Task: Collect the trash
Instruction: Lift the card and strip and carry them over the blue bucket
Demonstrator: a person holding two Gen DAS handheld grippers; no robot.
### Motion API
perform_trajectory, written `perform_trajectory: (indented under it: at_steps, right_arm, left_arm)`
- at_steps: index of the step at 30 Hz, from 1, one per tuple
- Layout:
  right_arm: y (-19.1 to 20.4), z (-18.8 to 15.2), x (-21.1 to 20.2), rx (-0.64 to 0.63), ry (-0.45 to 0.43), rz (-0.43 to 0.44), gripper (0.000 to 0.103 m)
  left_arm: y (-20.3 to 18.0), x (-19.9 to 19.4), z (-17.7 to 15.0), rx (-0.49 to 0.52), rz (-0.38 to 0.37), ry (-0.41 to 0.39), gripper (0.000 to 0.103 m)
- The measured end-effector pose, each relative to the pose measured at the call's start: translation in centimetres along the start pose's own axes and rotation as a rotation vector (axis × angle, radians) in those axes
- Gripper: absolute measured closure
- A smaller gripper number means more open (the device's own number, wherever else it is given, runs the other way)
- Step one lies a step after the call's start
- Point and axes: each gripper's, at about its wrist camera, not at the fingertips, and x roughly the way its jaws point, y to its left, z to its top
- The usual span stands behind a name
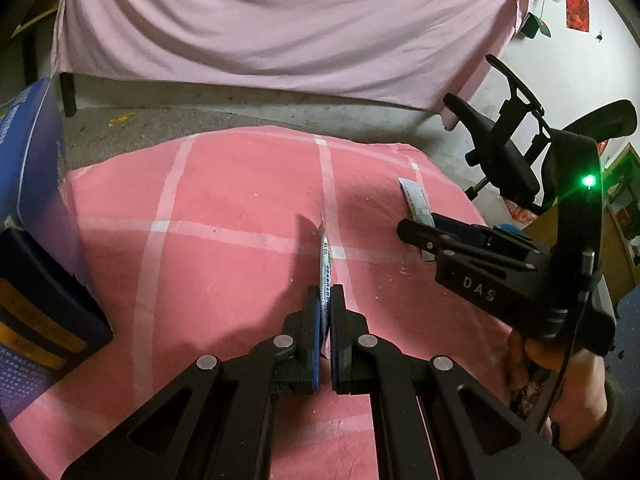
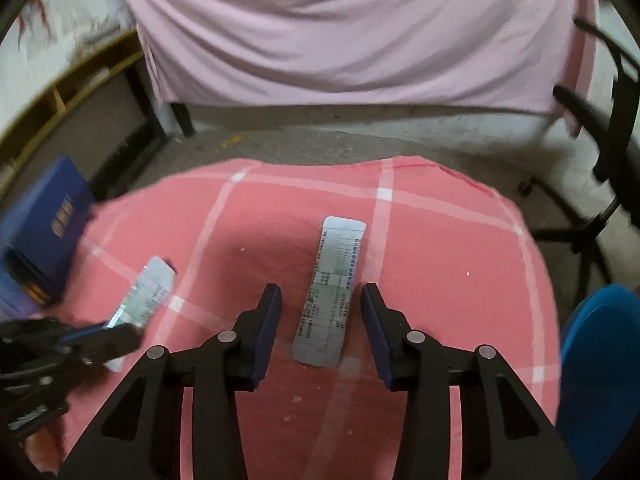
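Note:
A silvery printed wrapper (image 1: 325, 256) stands edge-on above the pink checked cloth (image 1: 224, 264), and my left gripper (image 1: 326, 292) is shut on its lower end. The right wrist view shows that wrapper (image 2: 148, 292) tilted, sticking out of the left gripper (image 2: 116, 330) at the lower left. A second wrapper (image 2: 332, 292) lies flat on the cloth (image 2: 440, 280). My right gripper (image 2: 320, 312) hangs over the second wrapper's near half with its pads apart on either side, not touching it. In the left wrist view, the right gripper (image 1: 420, 226) covers part of this second wrapper (image 1: 416, 200).
A dark blue box (image 1: 36, 208) (image 2: 48, 220) stands at the cloth's left edge. A black office chair (image 1: 512, 148) is at the right on the grey floor. A pale pink sheet (image 1: 280, 20) hangs behind. Something blue and rounded (image 2: 600, 360) sits at the right edge.

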Motion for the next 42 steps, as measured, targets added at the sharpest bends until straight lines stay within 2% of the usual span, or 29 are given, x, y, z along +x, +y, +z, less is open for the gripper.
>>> perform_trajectory:
  at_steps: [4, 11, 13, 19, 26, 31, 37, 42]
  right_arm:
    - [0.6, -0.4, -0.2, -0.036, 0.007, -0.035, 0.082]
    - [-0.8, -2.9, -2.6, 0.027, -0.014, 0.031, 0.086]
    - [-1.2, -4.0, -4.1, 0.053, -0.050, 0.059, 0.086]
    - [-3.3, -6.8, -9.9, 0.148, -0.256, 0.148, 0.086]
    - [-5.7, -9.0, -15.6, 0.148, -0.503, 0.139, 0.086]
    - [-8.3, -11.5, -19.2, 0.194, -0.665, 0.066, 0.086]
    - [-11.2, -13.6, -22.3, 0.243, -0.805, -0.016, 0.086]
    - [-13.5, -15.7, -24.3, 0.283, -0.869, -0.063, 0.086]
  left_arm:
    - [-0.4, -0.7, -0.5, -0.002, 0.028, -0.013, 0.101]
    - [-2.4, -2.1, -1.9, 0.028, 0.057, -0.070, 0.101]
    - [-3.5, -2.8, -2.3, 0.056, 0.062, -0.102, 0.101]
    - [-7.7, -5.7, -3.7, 0.160, 0.045, -0.275, 0.101]
    - [-13.2, -8.1, -4.6, 0.227, -0.002, -0.464, 0.101]
    - [-17.8, -8.0, -5.4, 0.303, -0.063, -0.534, 0.101]
    - [-24.0, -7.8, -6.8, 0.444, -0.102, -0.610, 0.101]
    - [-27.1, -6.0, -7.1, 0.520, -0.128, -0.613, 0.101]
